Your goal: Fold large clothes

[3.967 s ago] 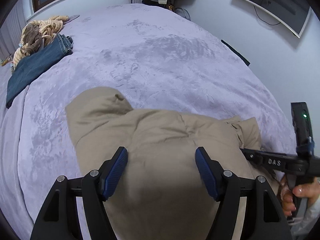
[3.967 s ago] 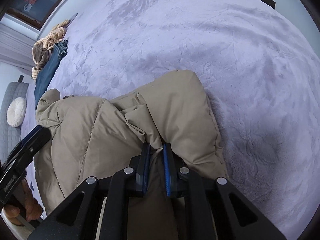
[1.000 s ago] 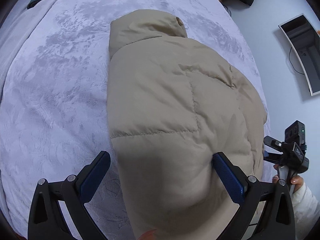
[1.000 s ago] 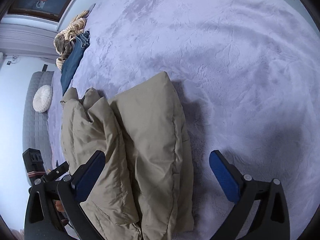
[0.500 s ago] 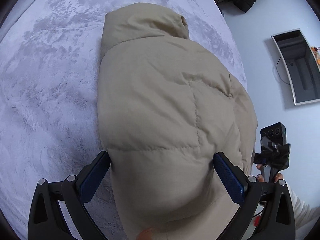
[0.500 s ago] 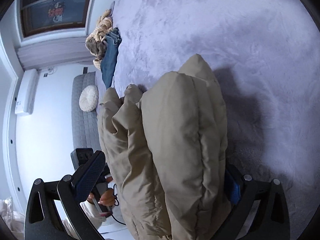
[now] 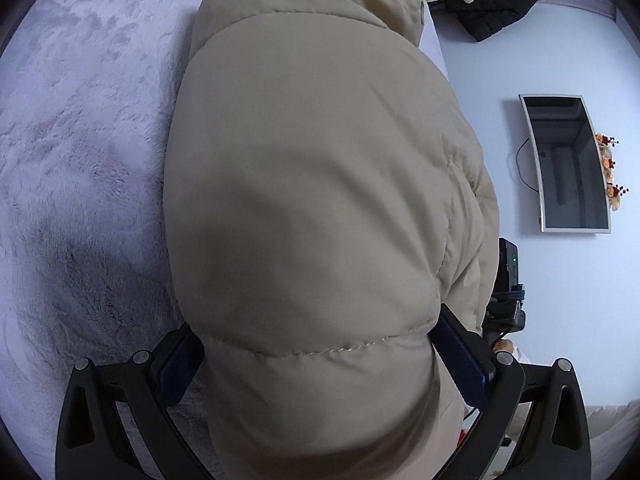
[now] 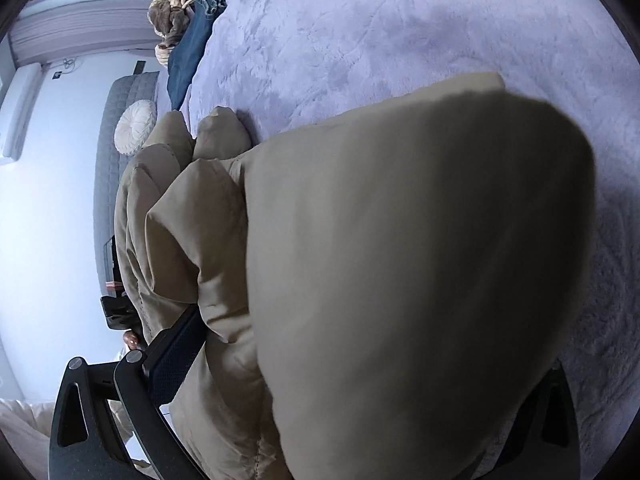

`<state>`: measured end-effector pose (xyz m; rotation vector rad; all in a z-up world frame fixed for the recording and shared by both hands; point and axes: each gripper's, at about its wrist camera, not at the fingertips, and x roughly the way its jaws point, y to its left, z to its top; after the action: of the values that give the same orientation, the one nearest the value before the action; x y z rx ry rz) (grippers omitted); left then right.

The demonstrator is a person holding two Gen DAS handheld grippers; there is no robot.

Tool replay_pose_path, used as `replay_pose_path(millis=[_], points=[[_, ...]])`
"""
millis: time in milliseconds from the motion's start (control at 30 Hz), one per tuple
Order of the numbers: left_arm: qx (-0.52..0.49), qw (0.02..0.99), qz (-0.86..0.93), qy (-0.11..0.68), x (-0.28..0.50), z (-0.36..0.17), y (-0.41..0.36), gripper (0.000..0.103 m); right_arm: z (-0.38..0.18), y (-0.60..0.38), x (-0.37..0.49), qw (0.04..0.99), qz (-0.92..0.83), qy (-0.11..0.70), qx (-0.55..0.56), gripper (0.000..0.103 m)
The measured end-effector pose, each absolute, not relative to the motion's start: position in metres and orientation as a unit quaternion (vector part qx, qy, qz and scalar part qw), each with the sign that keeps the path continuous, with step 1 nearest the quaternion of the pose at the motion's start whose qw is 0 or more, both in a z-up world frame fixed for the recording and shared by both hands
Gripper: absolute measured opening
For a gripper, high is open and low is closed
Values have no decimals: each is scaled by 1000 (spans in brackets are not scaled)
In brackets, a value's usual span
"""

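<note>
Lavender plush bedspread (image 7: pixel 80 160) fills the background of both my views, with pale walls beyond it. On it sits the folded beige padded puffer jacket (image 7: pixel 312 208), a thick bundle that now crowds nearly the whole of each picture; half a second ago I could see more bedspread around it, and four seconds ago it lay lower and looser, with my right jaws pinched on a fold. My left gripper (image 7: pixel 324 364) has its jaws spread wide, straddling the bundle, both blue pads pressed to its sides; a second ago the left pad stood clear of the fabric. My right gripper (image 8: pixel 360 364) is also spread around the jacket: the left pad touches the quilting, while the right finger is hidden behind the cloth, so how it bears I cannot tell. Smaller things: a curved wall-mounted screen (image 7: pixel 568 164), dark blue jeans (image 8: pixel 192 52) near the far edge, a round white cushion (image 8: pixel 135 127).
</note>
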<state>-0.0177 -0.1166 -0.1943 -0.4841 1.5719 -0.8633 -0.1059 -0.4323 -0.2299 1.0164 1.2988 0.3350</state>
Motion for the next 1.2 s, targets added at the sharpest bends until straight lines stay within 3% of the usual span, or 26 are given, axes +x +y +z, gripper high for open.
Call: replay_pose_path(millis=[200, 300, 367, 433, 500, 600, 800, 1200], points=[[-119, 660, -332, 663, -34, -169, -152, 102, -228, -428, -104, 658, 128, 590, 450, 103], [-90, 686, -321, 647, -41, -154, -165, 91, -226, -427, -103, 656, 114, 590, 457, 102], [-78, 698, -316, 638, -44, -145, -170, 84, -224, -426, -103, 654, 110, 587, 465, 92], [-70, 705, -313, 633, -46, -136, -174, 79, -220, -428, -104, 654, 109, 577, 478, 69], [-62, 710, -313, 628, -46, -127, -172, 77, -213, -428, -106, 655, 115, 568, 486, 54], [-51, 717, -315, 619, -41, -110, -177, 76, -201, -425, -105, 661, 125, 560, 484, 46], [-45, 737, -309, 599, -33, -85, -174, 76, -174, -411, -88, 674, 144, 543, 480, 44], [-49, 759, -322, 564, 37, -53, -46, 76, -138, -332, -20, 704, 155, 519, 459, 44]])
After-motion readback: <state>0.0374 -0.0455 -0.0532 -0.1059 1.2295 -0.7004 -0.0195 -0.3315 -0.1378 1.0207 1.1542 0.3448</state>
